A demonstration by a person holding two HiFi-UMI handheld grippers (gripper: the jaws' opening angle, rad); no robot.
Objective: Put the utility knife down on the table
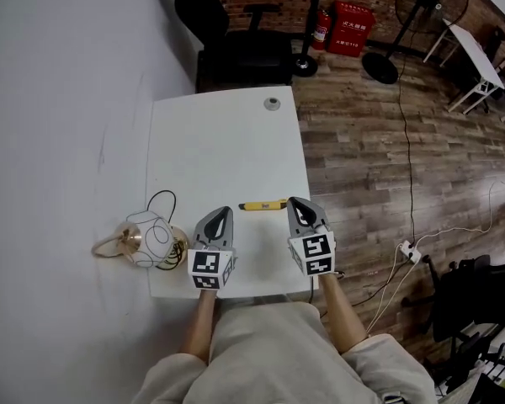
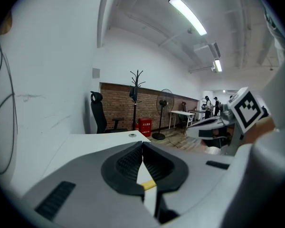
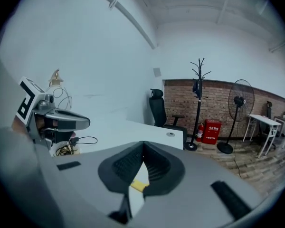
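On white rectangular tabletop (image 1: 219, 141), slim yellow utility knife (image 1: 263, 204) lies flat near front edge, between tool tips, gripped by neither. Jaws of left tool (image 1: 221, 213) pressed together, empty; right tool (image 1: 296, 202) likewise.

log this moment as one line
knife: lying on table, held by neither gripper | left gripper: shut, empty | right gripper: shut, empty | task: knife is down

The yellow utility knife (image 1: 263, 204) lies on the white table (image 1: 219, 133) near its front edge. The left gripper (image 1: 224, 213) and right gripper (image 1: 295, 202) hover over that edge, jaws seemingly together.
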